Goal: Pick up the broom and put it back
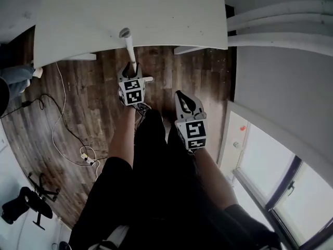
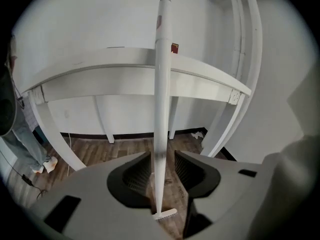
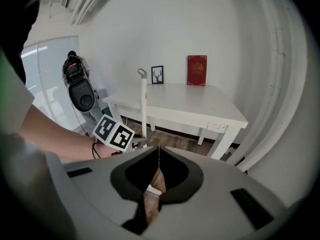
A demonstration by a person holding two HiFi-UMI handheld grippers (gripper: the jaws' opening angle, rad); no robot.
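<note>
— White broom (image 1: 130, 48) in the head view: where does it stand?
— Upright on the wooden floor (image 1: 93, 98), at the near edge of the white bench (image 1: 156, 14). The left tongs (image 1: 131, 69) sit round its handle. The right tongs (image 1: 182, 95) hang just beside, over the person's legs (image 1: 156, 155).
— And the left gripper view?
— Jaws wide apart, with the handle between them and the pads not clamped on it.
— The right gripper view?
— Jaw tips together, nothing held. The broom stands beyond, beside the left tongs' marker cube (image 3: 114, 132).
</note>
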